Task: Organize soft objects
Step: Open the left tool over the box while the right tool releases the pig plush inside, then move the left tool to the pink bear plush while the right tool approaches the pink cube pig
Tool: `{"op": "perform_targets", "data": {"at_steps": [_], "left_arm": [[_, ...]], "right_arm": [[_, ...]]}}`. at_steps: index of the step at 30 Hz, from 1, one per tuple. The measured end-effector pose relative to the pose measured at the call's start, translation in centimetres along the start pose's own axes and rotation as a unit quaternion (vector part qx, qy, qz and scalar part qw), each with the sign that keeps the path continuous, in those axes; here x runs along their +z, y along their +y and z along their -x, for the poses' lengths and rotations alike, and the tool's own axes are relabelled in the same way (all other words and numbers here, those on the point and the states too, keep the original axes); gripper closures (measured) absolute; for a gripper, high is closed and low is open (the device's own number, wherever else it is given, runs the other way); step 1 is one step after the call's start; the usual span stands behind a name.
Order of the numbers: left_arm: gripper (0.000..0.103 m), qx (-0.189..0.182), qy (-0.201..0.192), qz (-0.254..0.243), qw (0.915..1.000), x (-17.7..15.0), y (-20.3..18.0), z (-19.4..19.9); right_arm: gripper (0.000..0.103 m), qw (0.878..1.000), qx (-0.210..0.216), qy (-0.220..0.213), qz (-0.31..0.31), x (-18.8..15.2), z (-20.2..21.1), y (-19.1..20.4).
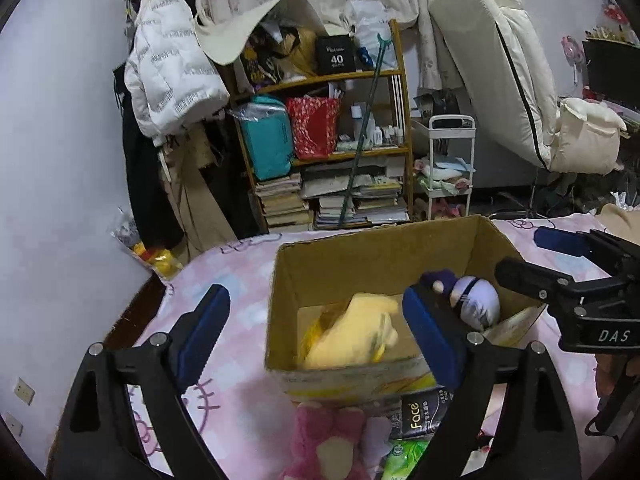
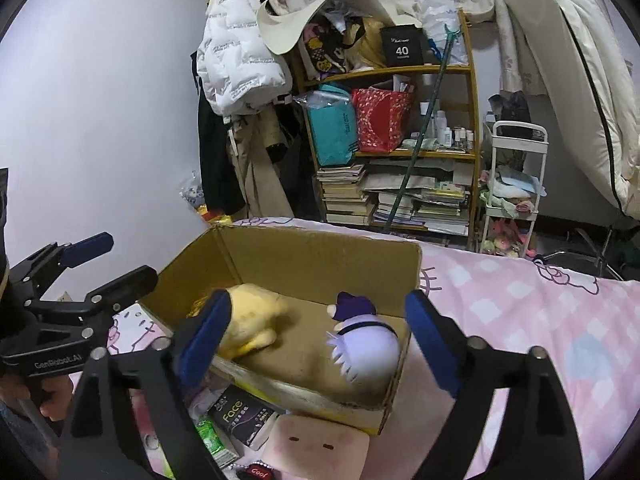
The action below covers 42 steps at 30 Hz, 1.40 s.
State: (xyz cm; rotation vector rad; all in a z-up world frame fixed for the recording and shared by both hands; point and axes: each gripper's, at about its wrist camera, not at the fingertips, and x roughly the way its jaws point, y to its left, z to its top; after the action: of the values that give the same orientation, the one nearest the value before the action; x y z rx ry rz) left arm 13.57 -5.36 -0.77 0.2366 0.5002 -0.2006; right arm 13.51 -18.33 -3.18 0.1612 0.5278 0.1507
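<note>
An open cardboard box (image 1: 344, 256) (image 2: 304, 256) sits on the pink bed. Inside lie a yellow plush (image 1: 352, 332) (image 2: 252, 320) and a white-and-purple plush doll (image 1: 476, 300) (image 2: 364, 344). My left gripper (image 1: 316, 332) is open and empty, hovering over the box's near-left side. My right gripper (image 2: 320, 332) is open and empty above the box; it also shows in the left wrist view (image 1: 536, 256). The left gripper shows at the left of the right wrist view (image 2: 116, 260). A pink plush (image 1: 324, 436) and a pale pink square plush (image 2: 320, 444) lie in front of the box.
A black "Face" packet (image 1: 420, 416) (image 2: 240, 416) and a green packet (image 2: 212, 440) lie by the box's near side. The pink checked bedsheet (image 2: 520, 312) stretches right. Beyond the bed stand a cluttered wooden shelf (image 1: 332, 152), a white cart (image 1: 448, 168) and hanging coats (image 1: 168, 80).
</note>
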Motion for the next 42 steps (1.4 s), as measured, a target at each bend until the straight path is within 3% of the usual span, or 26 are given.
{"op": "perform_targets", "data": {"at_steps": [4,24,31,42], "left_arm": [[0.009,0.015,0.007,-0.009,0.9998,-0.2,-0.1,1.1],[0.008,0.026,0.063,-0.009,0.9977,-3.0,0.6,6.3],[0.008,0.027,0.088,0.009,0.9957,-4.0,1.4,6.1],[0.008,0.020,0.129,0.019,0.9913,-5.4,2.0,4.1]], "right_arm": [[0.008,1.000,-0.006,0.002,0.000,-0.1,0.9,0.2],[0.006,1.000,-0.023,0.011,-0.009,-2.3,5.7,2.0],[0.006,1.000,-0.029,0.002,-0.009,-2.7,7.0,2.8],[0.006,0.999,-0.032,0.023,-0.014,-3.8,6.3,2.4]]}}
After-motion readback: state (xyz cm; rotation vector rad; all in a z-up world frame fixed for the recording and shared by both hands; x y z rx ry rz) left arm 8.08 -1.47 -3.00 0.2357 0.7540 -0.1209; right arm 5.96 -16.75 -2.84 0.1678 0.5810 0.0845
